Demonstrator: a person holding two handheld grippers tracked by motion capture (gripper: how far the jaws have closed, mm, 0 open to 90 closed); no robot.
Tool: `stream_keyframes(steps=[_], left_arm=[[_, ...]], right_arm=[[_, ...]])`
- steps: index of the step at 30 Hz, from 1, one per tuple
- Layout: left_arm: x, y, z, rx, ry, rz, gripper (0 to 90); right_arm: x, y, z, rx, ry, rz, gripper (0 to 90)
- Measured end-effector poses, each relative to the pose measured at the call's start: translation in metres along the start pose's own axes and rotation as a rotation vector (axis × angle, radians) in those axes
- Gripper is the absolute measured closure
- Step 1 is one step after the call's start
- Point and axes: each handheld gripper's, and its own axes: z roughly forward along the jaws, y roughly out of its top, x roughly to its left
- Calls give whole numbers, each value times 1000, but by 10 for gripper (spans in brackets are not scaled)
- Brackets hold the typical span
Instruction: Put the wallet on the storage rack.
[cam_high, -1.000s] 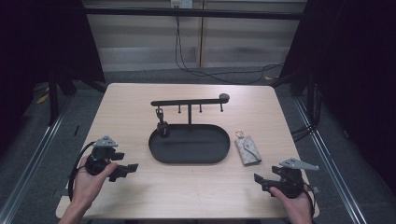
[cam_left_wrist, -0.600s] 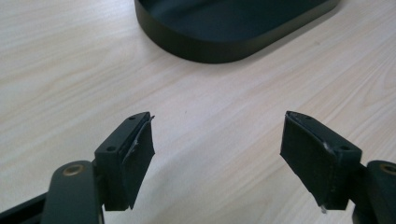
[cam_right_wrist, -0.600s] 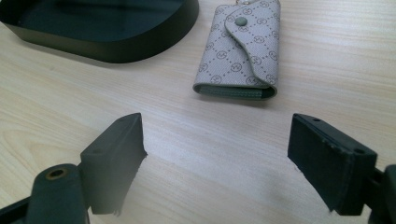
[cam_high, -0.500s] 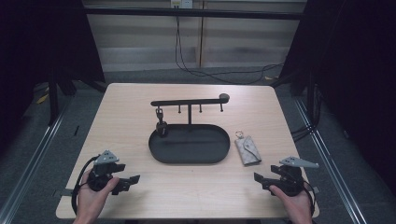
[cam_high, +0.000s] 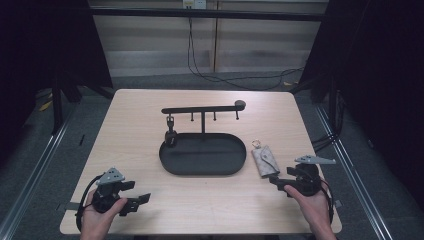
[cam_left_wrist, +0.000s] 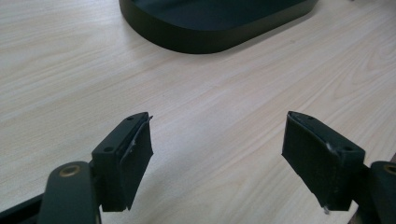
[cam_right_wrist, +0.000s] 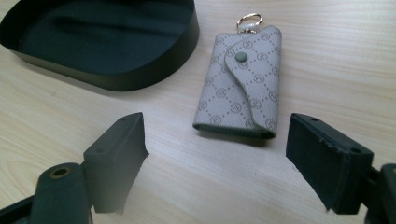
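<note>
- Left gripper (cam_high: 131, 200): counter's 7 o'clock corner, jaws spread wide, nothing held; tray (cam_high: 202, 166) up at its 1 o'clock.
- Tray: counter centre, hook stand (cam_high: 202, 109) at its 12 o'clock edge.
- Pouch (cam_right_wrist: 243, 74): flat just beside the tray, at its 3 o'clock. Likely light, soft, slightly slick; pinch across long sides.
- Right gripper (cam_right_wrist: 217, 158): jaws released, empty; pouch near, at 12 o'clock, apart.

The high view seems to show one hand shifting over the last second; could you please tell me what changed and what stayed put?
The left tool drew back toward the person, ending near the table's front edge, jaws open and empty. Nothing was taken hold of or let go. The right tool kept its place, open, just short of the key pouch. The oval tray and its hook stand did not move.
</note>
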Motion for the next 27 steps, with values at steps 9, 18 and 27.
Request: stream_keyframes(steps=[9,18,27], left_arm=[[8,-8,-5,-45,-11,-44,233],[7,-7,1,-21,-28,-34,232],[3,-5,1,-40,-33,-24,232]], right_arm=[[-2,20,7,78,30,7,195],[7,43,25,198,25,-23,233],[4,64,40,293,12,-34,274]])
